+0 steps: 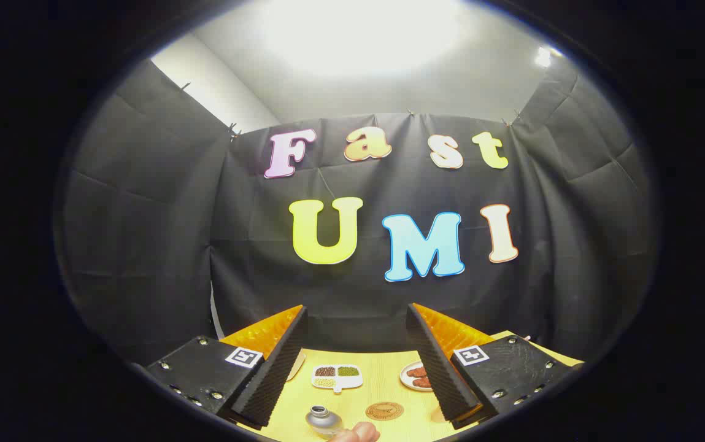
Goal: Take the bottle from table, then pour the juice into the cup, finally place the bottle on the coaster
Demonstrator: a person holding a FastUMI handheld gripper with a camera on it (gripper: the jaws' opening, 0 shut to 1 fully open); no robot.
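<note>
Although the bottle named in the task cannot be identified with certainty, a small grey metallic vessel (pixel 323 418) with a dark round mouth stands on the bench (pixel 377 383), between the two fingers and low in the gripper view. Whether this vessel is the bottle or the cup cannot be determined. Part of a hand (pixel 357 433) lies just beside the vessel, on its right, and appears to touch it; the contact itself is too small to confirm.

Near the vessel, slightly further along the bench and to its right, lies a round brown coaster (pixel 384 410), flat on the yellow wooden surface and apart from the vessel.

Beyond the coaster, a white divided dish (pixel 337 376) holds three small portions: dark brown, green and pale. To the right of this dish, a white plate (pixel 415 376) carries reddish-brown food pieces; the right finger covers part of that plate. Another pale dish edge (pixel 296 366) shows just beside the left finger.

The tongs (pixel 357 319) are spread wide apart and hold nothing. Both fingers (pixel 272 368) carry black ribbed pads on orange bodies and are raised, with their tips against the black cloth wall (pixel 143 245) behind the bench.
</note>
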